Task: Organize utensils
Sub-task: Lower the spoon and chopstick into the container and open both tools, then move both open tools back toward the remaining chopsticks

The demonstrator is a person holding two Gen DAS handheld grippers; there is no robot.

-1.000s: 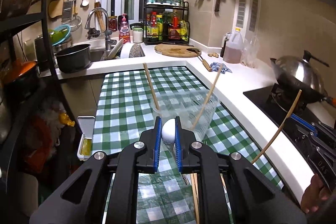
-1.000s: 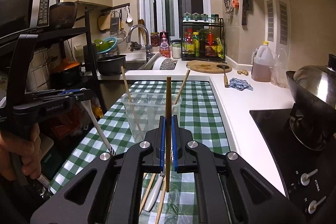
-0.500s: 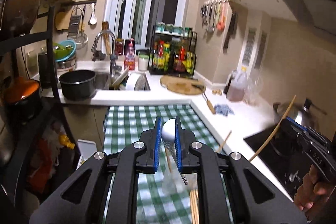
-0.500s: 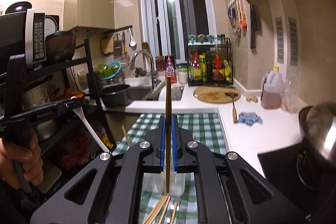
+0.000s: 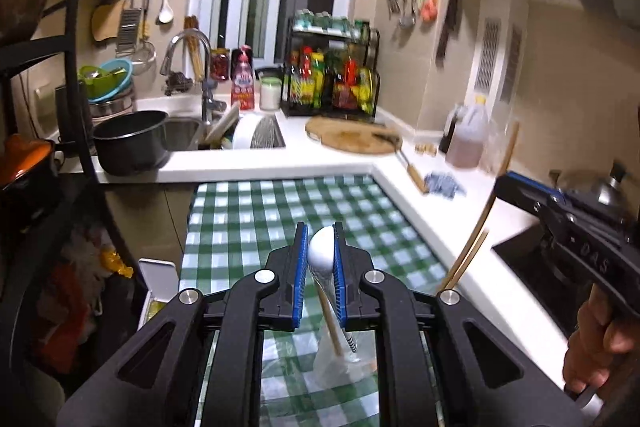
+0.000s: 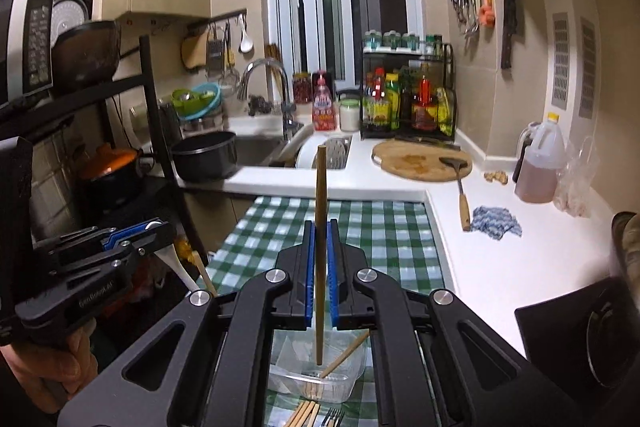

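My left gripper (image 5: 320, 231) is shut on the bowl of a white spoon (image 5: 321, 254), whose handle slants down toward a clear plastic cup (image 5: 340, 361) below the fingers. My right gripper (image 6: 320, 227) is shut on an upright wooden chopstick (image 6: 320, 187); its lower end hangs just over the cup (image 6: 320, 377), which holds another chopstick (image 6: 345, 354). Loose chopsticks (image 6: 306, 414) and a fork (image 6: 334, 417) lie on the cloth in front of the cup. Each gripper shows in the other's view: the right gripper (image 5: 505, 183) at the right, the left gripper (image 6: 158, 229) at the left.
A green checked tablecloth (image 5: 280, 211) covers the table beside the white counter (image 6: 492, 259). A black hob (image 5: 532, 267) is at the right, a black shelf rack (image 6: 152, 131) at the left. A black pot (image 5: 130, 141), sink, cutting board (image 6: 420, 159), oil jug (image 6: 540, 167) and blue cloth (image 6: 496, 221) stand further back.
Both grippers have pulled back and lifted with the spoon and chopstick still gripped. The cup has slid from ahead of the fingers to beneath them in both views.
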